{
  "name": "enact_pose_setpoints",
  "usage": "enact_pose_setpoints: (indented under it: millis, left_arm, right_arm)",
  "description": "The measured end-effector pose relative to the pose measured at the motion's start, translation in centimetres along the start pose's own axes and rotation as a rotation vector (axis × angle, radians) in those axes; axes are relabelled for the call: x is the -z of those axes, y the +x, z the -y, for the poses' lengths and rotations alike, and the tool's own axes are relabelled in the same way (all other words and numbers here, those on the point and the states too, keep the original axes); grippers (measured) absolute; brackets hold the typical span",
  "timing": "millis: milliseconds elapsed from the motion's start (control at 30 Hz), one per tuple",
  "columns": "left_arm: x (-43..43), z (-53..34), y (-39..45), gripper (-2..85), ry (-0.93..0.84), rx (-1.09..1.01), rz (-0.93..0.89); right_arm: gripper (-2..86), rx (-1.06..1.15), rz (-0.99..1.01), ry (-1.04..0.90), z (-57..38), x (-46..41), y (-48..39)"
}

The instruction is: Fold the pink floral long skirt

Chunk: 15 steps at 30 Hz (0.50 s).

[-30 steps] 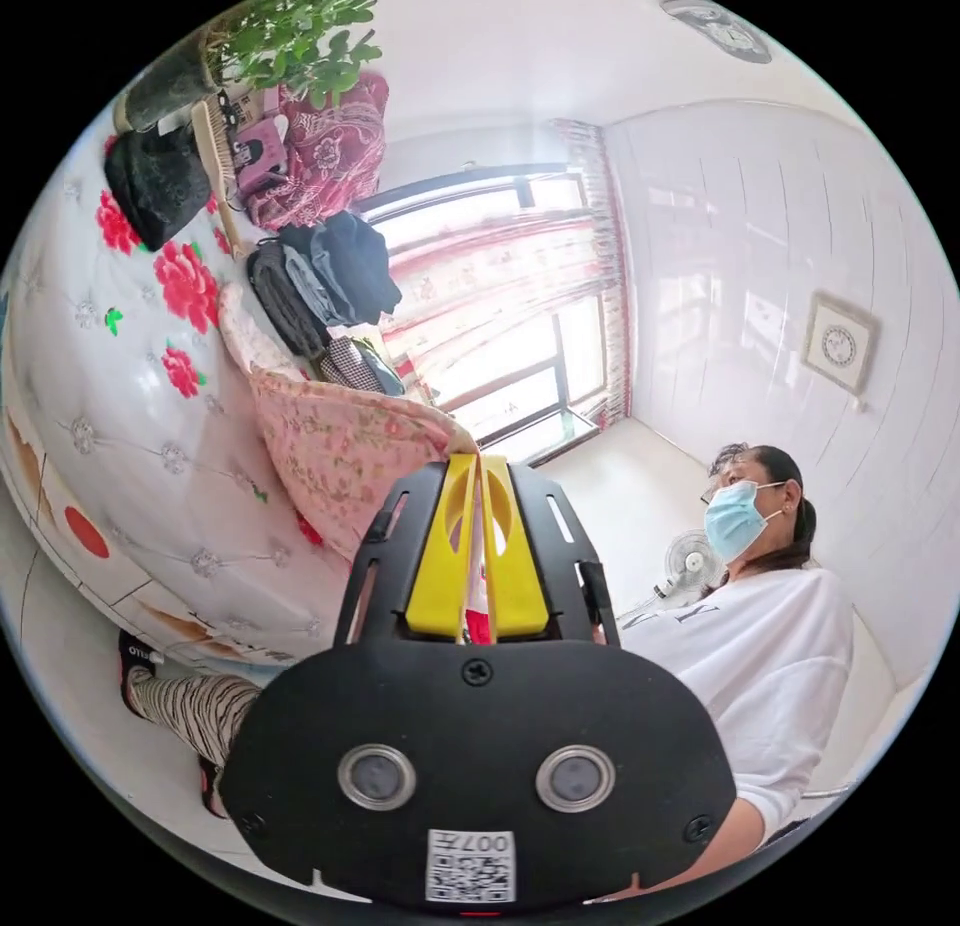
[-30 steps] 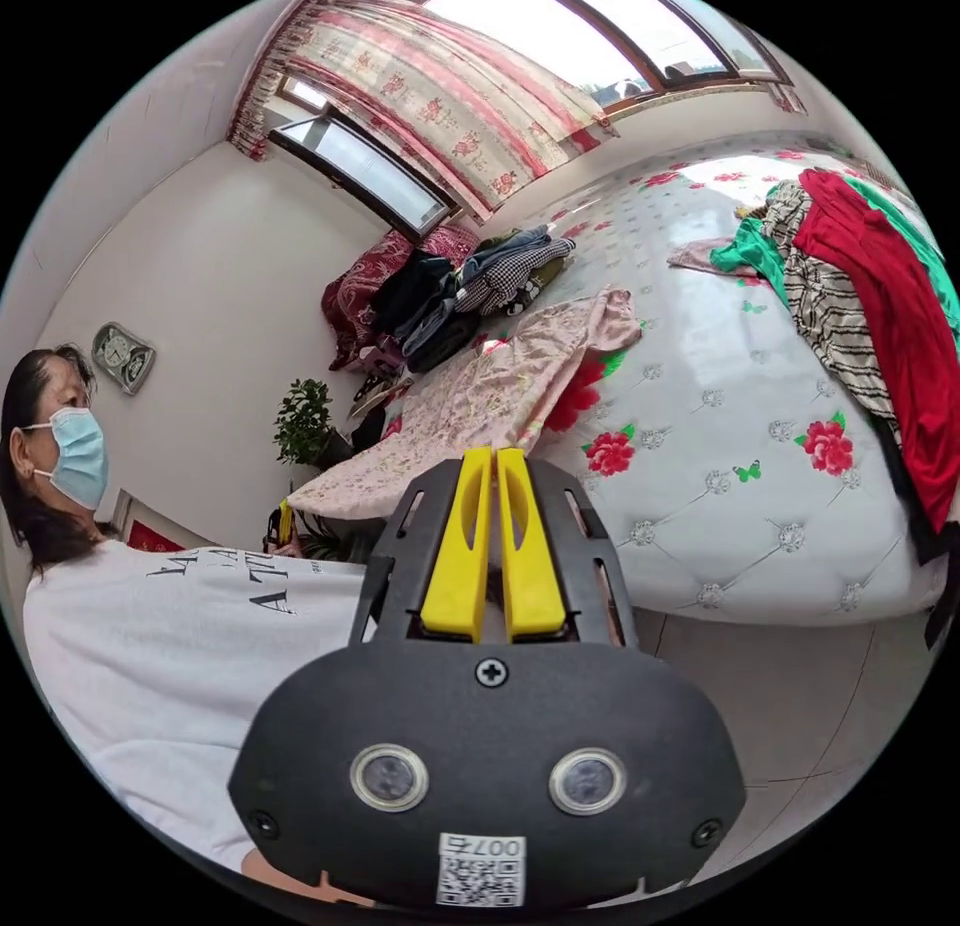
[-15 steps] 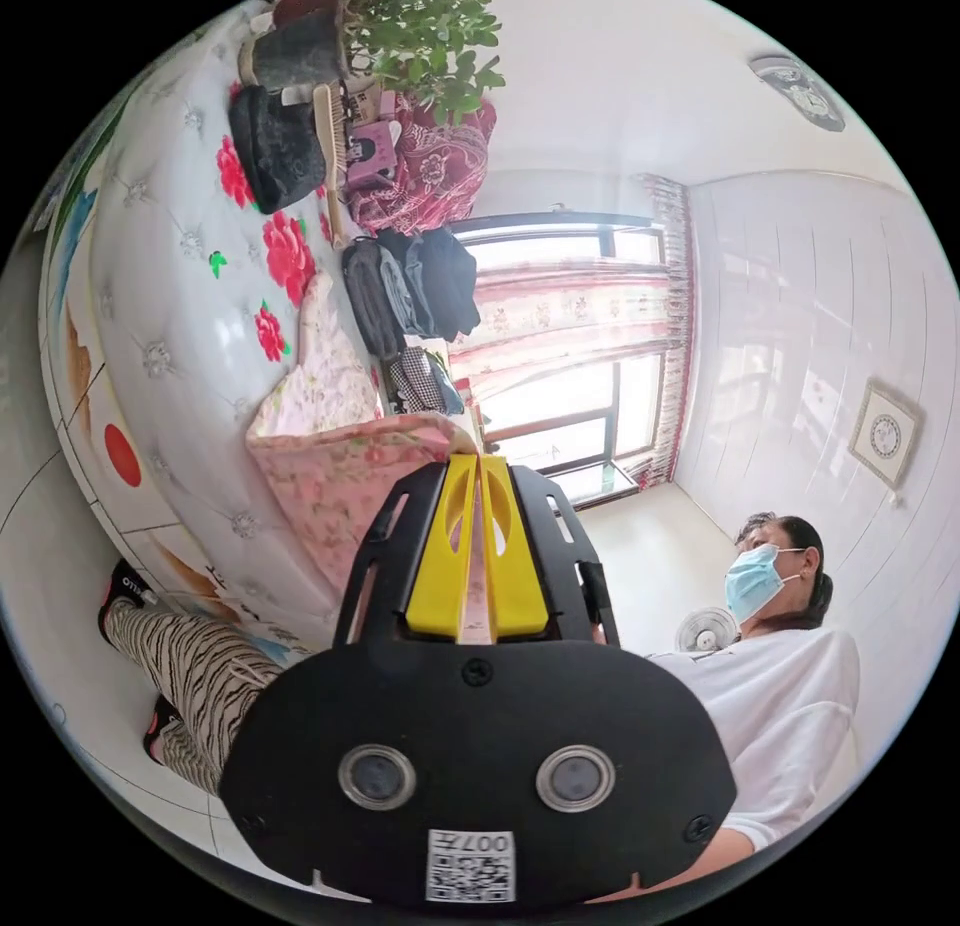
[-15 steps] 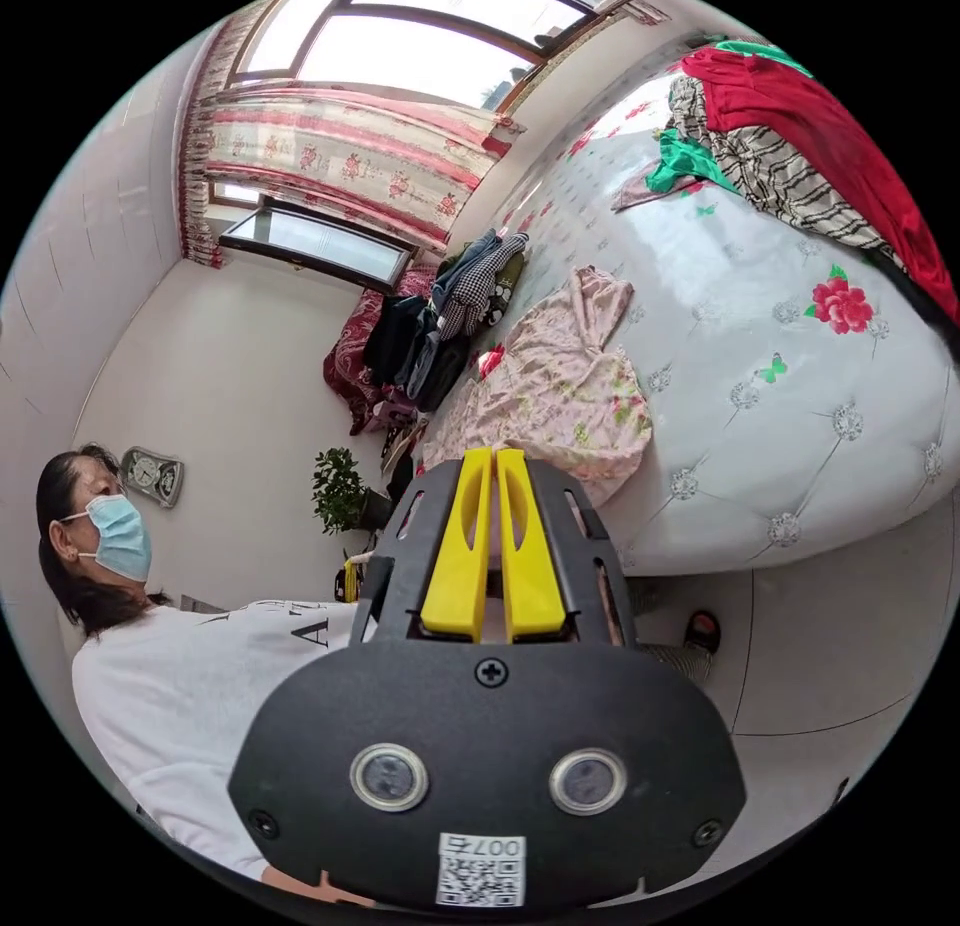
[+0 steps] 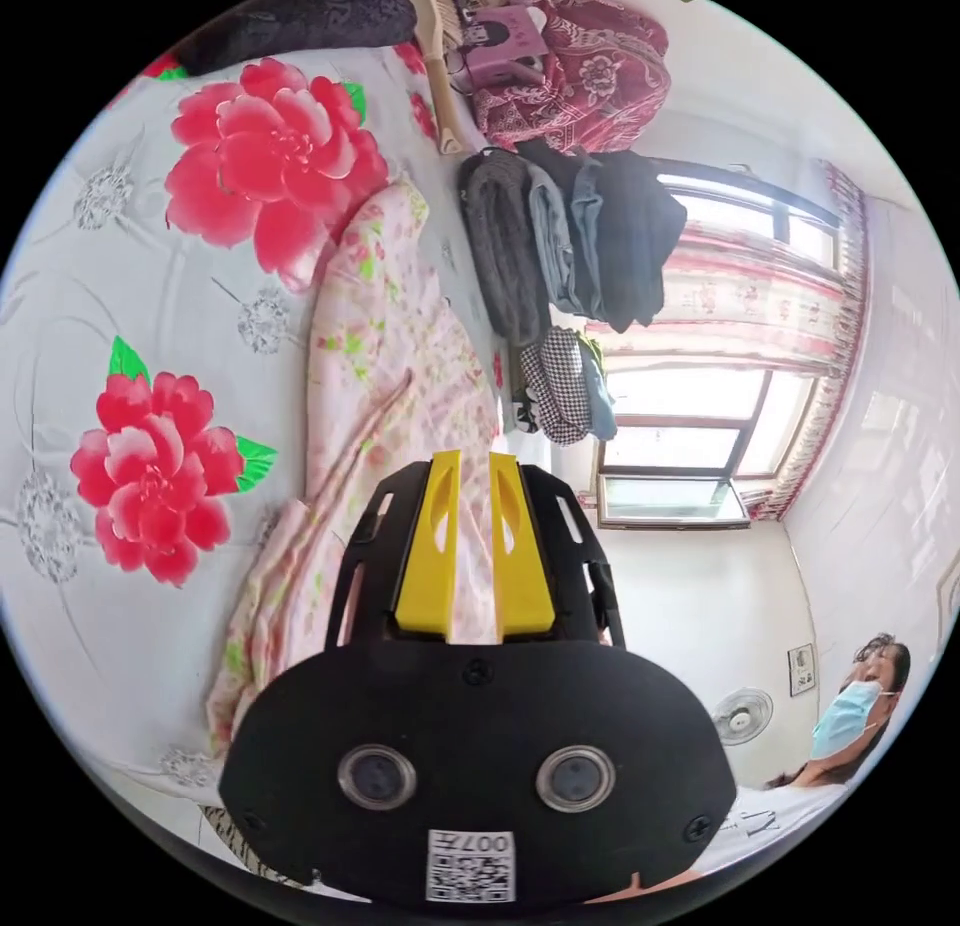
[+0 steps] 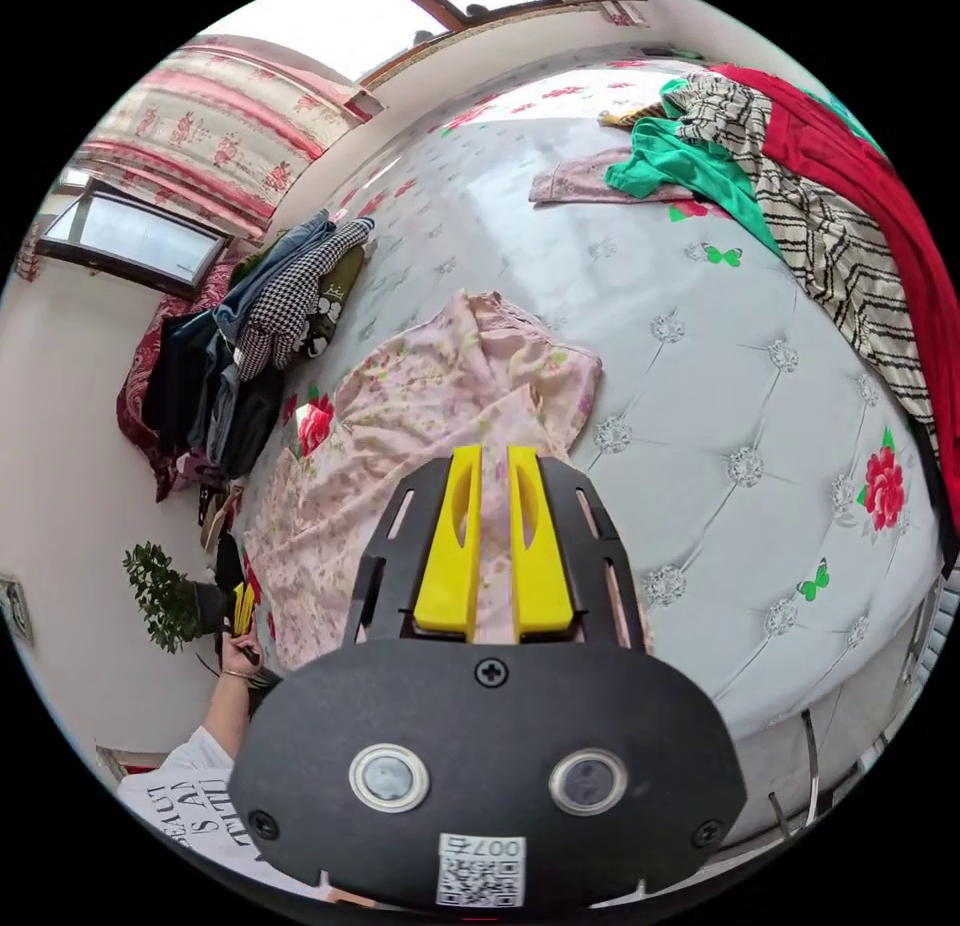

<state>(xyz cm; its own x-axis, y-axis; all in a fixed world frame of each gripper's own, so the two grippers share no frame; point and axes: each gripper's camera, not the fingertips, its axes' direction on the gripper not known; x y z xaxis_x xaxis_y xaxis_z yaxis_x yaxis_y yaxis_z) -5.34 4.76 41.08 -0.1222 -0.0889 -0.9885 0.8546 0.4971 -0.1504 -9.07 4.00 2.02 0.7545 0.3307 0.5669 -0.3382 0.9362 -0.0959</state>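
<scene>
Skirt (image 6: 450, 396) on bed (image 6: 700, 386) | both grippers released | right view: clothes pile (image 6: 840, 196)

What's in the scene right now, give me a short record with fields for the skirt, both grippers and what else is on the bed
skirt: pink floral skirt lying on the bed
left gripper: jaws apart, over the skirt
right gripper: jaws slightly apart, over the skirt
beside skirt: dark folded clothes
far side: pile with red garment and green garment

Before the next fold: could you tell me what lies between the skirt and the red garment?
In the right gripper view, bare bedspread separates the skirt from the red garment.
</scene>
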Motion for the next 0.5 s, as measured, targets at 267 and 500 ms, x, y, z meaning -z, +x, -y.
enact_pose_setpoints:
  millis: [267,500]
  left_arm:
    - [9.2,2.0,-0.6,7.9,0.090,-0.116,0.195]
    - [8.3,9.4,-4.2,11.3,0.099,-0.042,0.197]
  right_arm:
    - [0.1,0.072,-0.059,-0.066,-6.2,1.1,-4.3]
    - [0.3,0.224,0.029,-0.126,-3.2,-0.6,-14.8]
